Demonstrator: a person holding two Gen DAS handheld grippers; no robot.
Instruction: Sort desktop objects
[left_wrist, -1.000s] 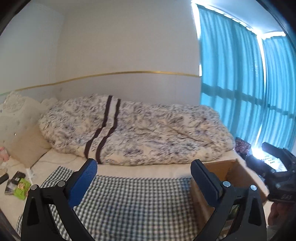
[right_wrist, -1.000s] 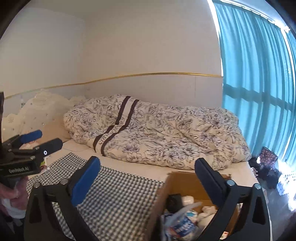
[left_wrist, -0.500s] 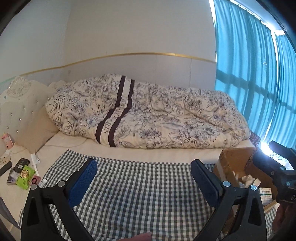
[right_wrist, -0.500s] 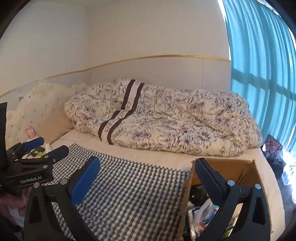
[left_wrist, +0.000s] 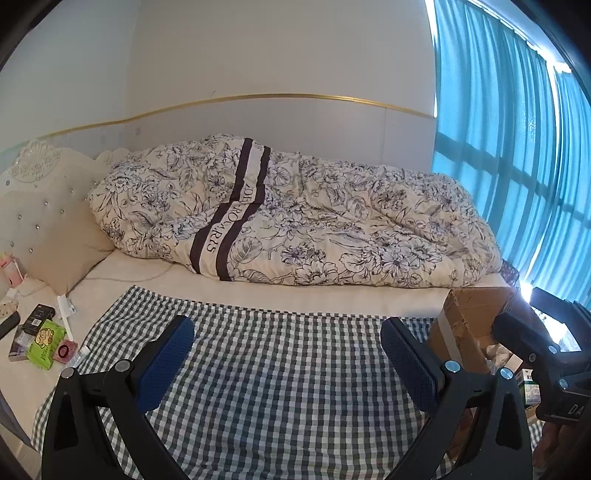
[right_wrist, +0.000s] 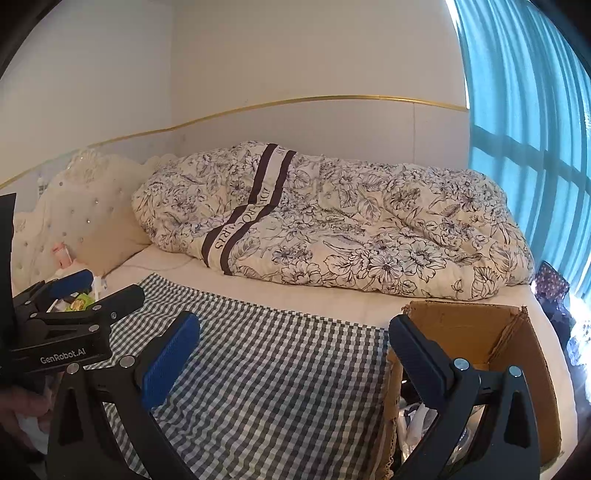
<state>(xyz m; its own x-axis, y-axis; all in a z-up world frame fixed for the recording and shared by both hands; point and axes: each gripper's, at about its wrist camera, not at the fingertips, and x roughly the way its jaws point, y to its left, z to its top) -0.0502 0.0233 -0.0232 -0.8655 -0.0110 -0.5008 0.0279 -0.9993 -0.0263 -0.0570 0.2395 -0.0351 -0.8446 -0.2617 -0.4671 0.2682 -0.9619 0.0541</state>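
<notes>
A checked cloth (left_wrist: 280, 373) (right_wrist: 266, 373) lies spread over the near part of a bed. My left gripper (left_wrist: 288, 363) hovers above it, open and empty. My right gripper (right_wrist: 295, 363) is open too, with its right finger over the left rim of a cardboard box (right_wrist: 476, 339) (left_wrist: 469, 314) that holds several packets and bottles. Small items lie to the left of the cloth: a green packet (left_wrist: 46, 343), a black box (left_wrist: 38, 314) and a small pink case (left_wrist: 66, 350). Each gripper shows at the edge of the other's view.
A bunched floral duvet (left_wrist: 295, 221) fills the far side of the bed. A tufted cream headboard (left_wrist: 40, 206) and a pillow (left_wrist: 70, 247) stand at the left. Blue curtains (left_wrist: 524, 166) hang at the right. A pink bottle (left_wrist: 9, 269) stands at the far left.
Both views have tilted down and risen over the last second. More of the checked cloth, the box and the small items at the left has come into sight. Both grippers stayed open.
</notes>
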